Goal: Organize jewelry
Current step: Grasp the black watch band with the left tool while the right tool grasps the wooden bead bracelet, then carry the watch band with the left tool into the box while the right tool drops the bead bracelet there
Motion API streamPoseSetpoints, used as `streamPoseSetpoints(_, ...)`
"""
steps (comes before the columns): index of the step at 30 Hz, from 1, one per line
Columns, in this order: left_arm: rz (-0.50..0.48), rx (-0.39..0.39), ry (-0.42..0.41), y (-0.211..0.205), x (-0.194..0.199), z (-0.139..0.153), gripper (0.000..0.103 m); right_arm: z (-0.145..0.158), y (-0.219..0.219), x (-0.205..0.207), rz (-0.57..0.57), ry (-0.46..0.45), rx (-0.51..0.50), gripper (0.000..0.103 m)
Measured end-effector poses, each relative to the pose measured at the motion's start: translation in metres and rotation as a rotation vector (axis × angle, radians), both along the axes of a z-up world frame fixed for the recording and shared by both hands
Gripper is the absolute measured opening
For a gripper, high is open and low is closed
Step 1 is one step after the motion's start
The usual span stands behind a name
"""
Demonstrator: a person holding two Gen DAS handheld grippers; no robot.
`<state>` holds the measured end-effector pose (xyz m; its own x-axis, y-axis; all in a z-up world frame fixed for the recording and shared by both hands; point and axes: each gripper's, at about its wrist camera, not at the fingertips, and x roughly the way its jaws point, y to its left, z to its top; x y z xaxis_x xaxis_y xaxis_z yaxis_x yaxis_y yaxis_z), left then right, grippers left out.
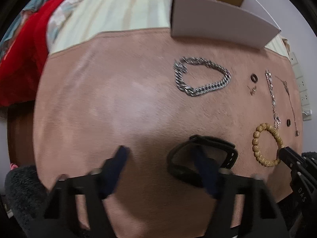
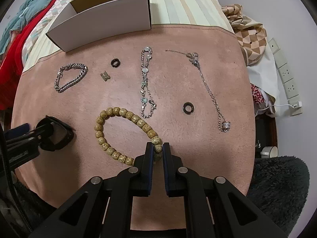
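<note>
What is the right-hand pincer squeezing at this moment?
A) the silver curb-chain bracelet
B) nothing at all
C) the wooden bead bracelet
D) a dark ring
C: the right gripper has its two fingers closed on a bead of the wooden bead bracelet, which lies on the pink mat.

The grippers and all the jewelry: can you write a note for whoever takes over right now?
Right gripper: jaws shut on the bead bracelet, which lies on the pink mat.
Left gripper: open, one finger inside the black strap.
Silver chain bracelet, two thin chains, two dark rings and a small clasp lie loose on the mat.
White box sits behind. Nothing seen stored yet; every piece is left to put away.
</note>
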<state>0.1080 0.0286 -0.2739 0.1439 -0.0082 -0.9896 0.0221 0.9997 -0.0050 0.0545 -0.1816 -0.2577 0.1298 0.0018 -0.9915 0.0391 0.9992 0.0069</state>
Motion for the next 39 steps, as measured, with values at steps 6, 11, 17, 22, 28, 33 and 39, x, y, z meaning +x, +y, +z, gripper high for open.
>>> streamPoseSetpoints(6, -0.057, 0.022, -0.05, -0.012, -0.002, 0.004, 0.017, -0.001, 0.001, 0.003, -0.005, 0.007, -0.001, 0.012)
streamPoseSetpoints(11, -0.062, 0.039, -0.073, -0.016, -0.006, 0.003, 0.015, -0.001, 0.0, 0.009, -0.002, -0.017, -0.003, 0.011)
streamPoseSetpoints(17, -0.063, 0.043, -0.085, -0.015, 0.002, -0.002, 0.014, -0.001, 0.003, 0.006, 0.004, -0.038, -0.02, 0.01)
streamPoseSetpoints(22, -0.06, 0.038, -0.099, -0.015, -0.002, 0.011, 0.008, 0.0, -0.004, 0.007, -0.013, -0.037, 0.007, 0.009)
streamPoseSetpoints(28, -0.059, 0.01, -0.141, -0.014, -0.002, 0.033, 0.002, 0.026, -0.011, 0.011, -0.03, -0.095, 0.088, 0.009)
streamPoseSetpoints(33, -0.048, -0.027, -0.169, -0.013, 0.001, 0.052, 0.002, 0.062, -0.007, 0.018, -0.014, -0.174, 0.124, 0.009)
streamPoseSetpoints(39, -0.042, -0.069, -0.229, -0.009, 0.021, 0.087, 0.001, 0.105, -0.006, 0.035, 0.009, -0.248, 0.165, 0.009)
